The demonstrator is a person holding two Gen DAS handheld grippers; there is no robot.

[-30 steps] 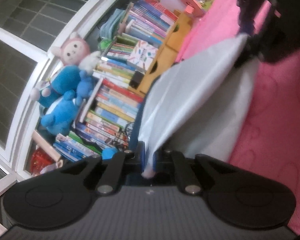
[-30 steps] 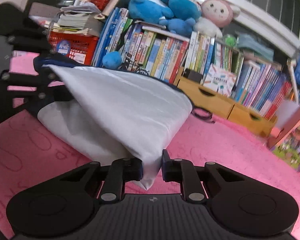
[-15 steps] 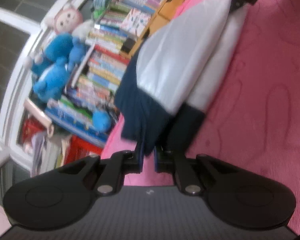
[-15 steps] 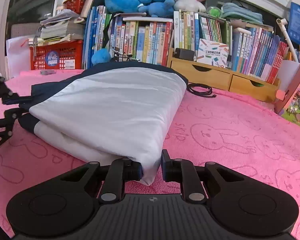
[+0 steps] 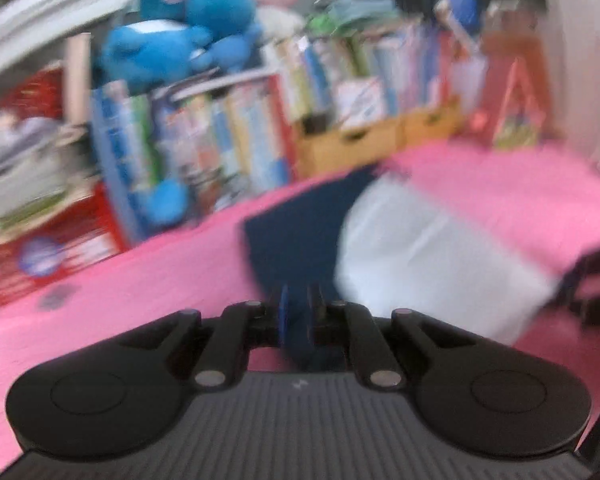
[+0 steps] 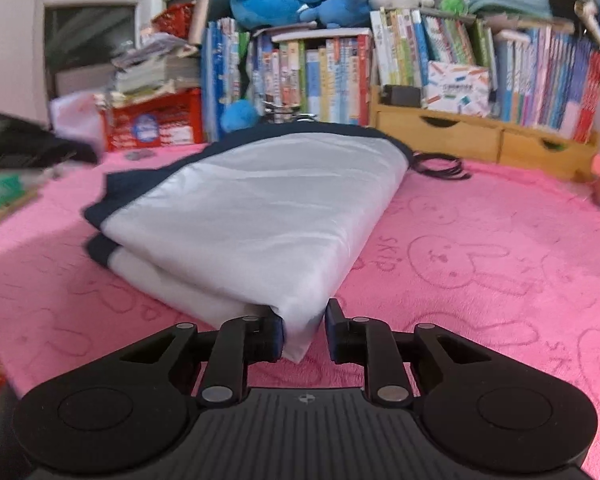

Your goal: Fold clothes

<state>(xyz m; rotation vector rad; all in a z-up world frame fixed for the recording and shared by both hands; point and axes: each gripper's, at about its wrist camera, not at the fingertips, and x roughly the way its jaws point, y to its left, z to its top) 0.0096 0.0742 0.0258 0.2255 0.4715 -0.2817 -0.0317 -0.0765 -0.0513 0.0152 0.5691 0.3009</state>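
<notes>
Clothes here meant one garment (image 6: 256, 216), white with navy trim, which lay folded over on itself on the pink rabbit-embossed blanket (image 6: 480, 264) in front of the wooden drawer box (image 6: 476, 140). Seen from the right wrist, the white panel had a faint sheen and lay in smooth, shallow ripples, which suggested a thin, light, slightly slick weave that would slump and slide rather than hold a crease. The navy band ran along the edge farthest from the drawer box, and two layers showed at that end.

The right tongs (image 6: 303, 330) were opening: their pads stood a little off either side of the white corner nearest the camera, which still poked between them but did not look pinched. The left tongs (image 5: 298, 312) were also opening, with navy cloth between the fingers; the view was too blurred to say for certain whether the pads still pressed on it, though they looked close against it.

I judged that corners and the thicker navy hem would be the best places to take hold, since the plain white middle would bunch. The fleece underneath looked grippy enough to keep the bottom layer still. A coil of black cable (image 6: 440, 168) lay just beside the garment, between it and the drawer box, and might snag a dragged edge.
</notes>
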